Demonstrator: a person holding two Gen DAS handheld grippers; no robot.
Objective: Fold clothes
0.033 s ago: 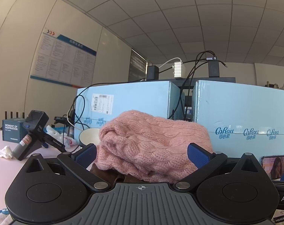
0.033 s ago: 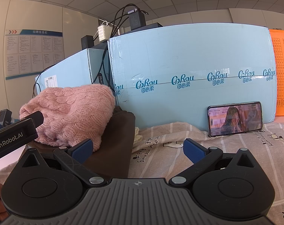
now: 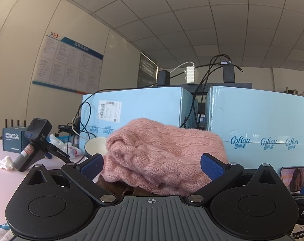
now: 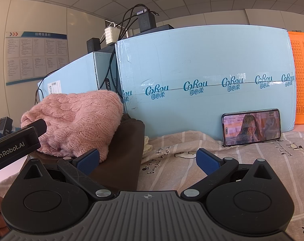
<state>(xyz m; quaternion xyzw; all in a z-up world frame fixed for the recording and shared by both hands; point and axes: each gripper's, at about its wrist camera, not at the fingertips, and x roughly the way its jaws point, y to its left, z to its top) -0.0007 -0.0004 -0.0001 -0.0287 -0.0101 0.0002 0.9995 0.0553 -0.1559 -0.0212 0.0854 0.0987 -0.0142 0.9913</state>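
Note:
A folded pink cable-knit sweater [image 3: 162, 152] lies on top of a folded dark brown garment [image 4: 123, 156]; a strip of the brown one shows under the sweater in the left wrist view [image 3: 119, 186]. My left gripper [image 3: 152, 165] is open, its blue pads either side of the sweater's near edge, holding nothing. My right gripper [image 4: 147, 160] is open and empty, low over a striped printed sheet [image 4: 242, 160], just right of the stack. The sweater also shows in the right wrist view [image 4: 77, 124], with the left gripper's body [image 4: 13, 146] in front of it.
Light blue cartons [image 4: 202, 76] with chargers and cables on top stand right behind the clothes. A phone [image 4: 252, 127] playing video leans on the carton. To the left are a bowl [image 3: 95, 146], a spare gripper [image 3: 35, 140], a crumpled tissue [image 3: 5, 162] and a small box [image 3: 12, 140].

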